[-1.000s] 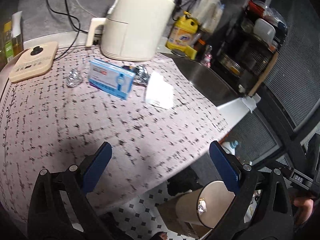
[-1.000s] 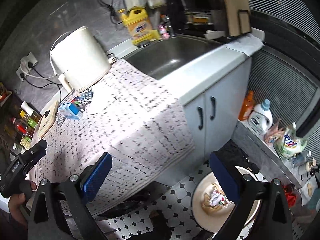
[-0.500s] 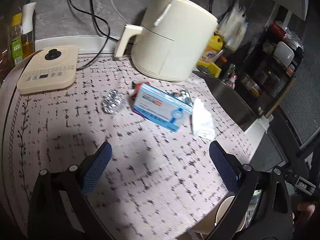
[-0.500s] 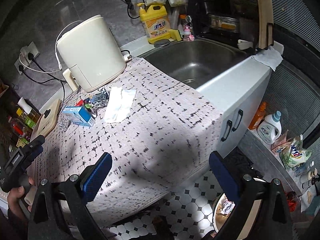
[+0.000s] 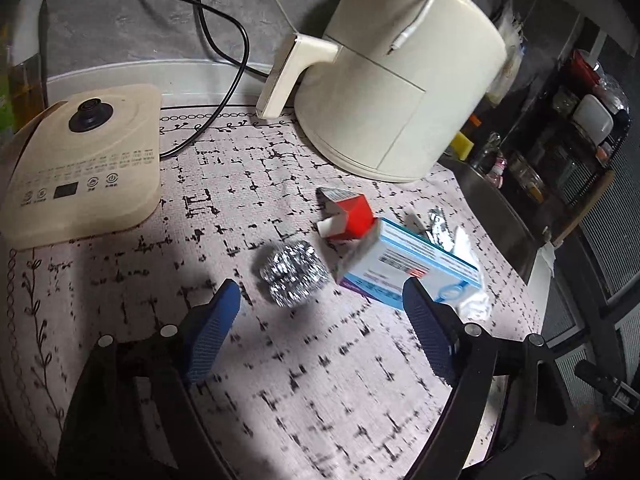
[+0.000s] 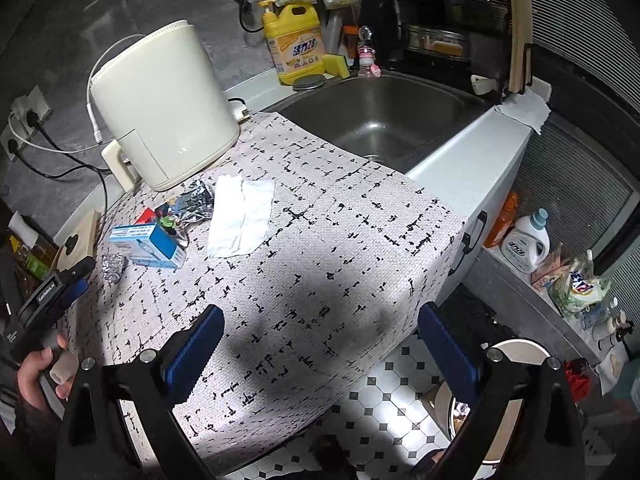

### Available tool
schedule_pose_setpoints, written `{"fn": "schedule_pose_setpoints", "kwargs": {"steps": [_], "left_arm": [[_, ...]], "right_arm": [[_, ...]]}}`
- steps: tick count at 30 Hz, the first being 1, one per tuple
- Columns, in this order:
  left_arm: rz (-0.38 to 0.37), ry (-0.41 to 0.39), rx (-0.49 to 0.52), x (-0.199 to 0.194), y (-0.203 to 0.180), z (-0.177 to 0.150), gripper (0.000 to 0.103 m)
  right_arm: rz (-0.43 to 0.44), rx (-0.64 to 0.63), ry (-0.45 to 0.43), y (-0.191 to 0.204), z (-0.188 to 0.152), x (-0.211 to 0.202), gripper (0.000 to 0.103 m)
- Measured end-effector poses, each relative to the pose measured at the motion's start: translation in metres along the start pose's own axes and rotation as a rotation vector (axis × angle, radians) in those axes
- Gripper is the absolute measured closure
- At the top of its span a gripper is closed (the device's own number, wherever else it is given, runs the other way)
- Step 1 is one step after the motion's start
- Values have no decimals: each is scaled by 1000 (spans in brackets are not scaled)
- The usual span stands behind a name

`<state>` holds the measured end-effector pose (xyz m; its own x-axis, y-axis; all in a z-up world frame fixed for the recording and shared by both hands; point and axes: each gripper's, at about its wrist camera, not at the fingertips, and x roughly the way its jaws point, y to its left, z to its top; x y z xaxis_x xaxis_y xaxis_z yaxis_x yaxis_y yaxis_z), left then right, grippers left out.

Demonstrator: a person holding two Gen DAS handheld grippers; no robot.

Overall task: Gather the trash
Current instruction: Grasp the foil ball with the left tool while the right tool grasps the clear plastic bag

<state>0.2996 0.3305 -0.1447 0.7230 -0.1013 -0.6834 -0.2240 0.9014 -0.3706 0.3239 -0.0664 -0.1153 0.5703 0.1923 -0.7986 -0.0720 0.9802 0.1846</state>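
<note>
A crumpled foil ball (image 5: 294, 276) lies on the patterned counter mat (image 5: 320, 360), just ahead of my open, empty left gripper (image 5: 320, 312). Right of it lie a blue and white box (image 5: 408, 272), a small red carton (image 5: 352, 216), a shiny wrapper (image 5: 440, 228) and a white tissue (image 6: 242, 216). The right wrist view shows the same pile: foil ball (image 6: 112, 266), box (image 6: 146, 246), wrapper (image 6: 192, 202). My right gripper (image 6: 320, 344) is open and empty above the mat's front edge. A round bin (image 6: 516, 360) stands on the floor below it.
A cream air fryer (image 5: 400, 80) stands behind the trash. A cream induction cooker (image 5: 80, 164) is at the left. The steel sink (image 6: 384, 116), a yellow detergent bottle (image 6: 296, 44) and a dish rack (image 6: 460, 40) are to the right. Cables (image 5: 216, 40) run along the wall.
My left gripper has moved in low toward the foil ball, which now sits close between the fingers' line. My right gripper has swung up from the floor bin to over the counter.
</note>
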Motion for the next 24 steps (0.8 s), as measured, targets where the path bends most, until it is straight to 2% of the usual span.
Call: {"fn": "schedule_pose_setpoints", "kwargs": {"steps": [9, 11, 12, 15, 19, 24], "left_arm": [[-14, 61, 13, 36, 7, 8, 30], [-13, 81, 19, 42, 8, 7, 41], [-12, 95, 17, 44, 9, 6, 57], [16, 82, 12, 37, 13, 5, 58], [9, 63, 23, 16, 18, 3, 58], [46, 51, -21, -8, 37, -6, 58]], "right_arm": [[-44, 27, -7, 6, 5, 3, 8], [-40, 26, -8, 10, 9, 6, 8], [-37, 25, -7, 12, 10, 8, 8], [-19, 1, -2, 23, 16, 18, 8], [12, -27, 12, 39, 24, 35, 8], [53, -78, 31, 63, 36, 63, 11]]}}
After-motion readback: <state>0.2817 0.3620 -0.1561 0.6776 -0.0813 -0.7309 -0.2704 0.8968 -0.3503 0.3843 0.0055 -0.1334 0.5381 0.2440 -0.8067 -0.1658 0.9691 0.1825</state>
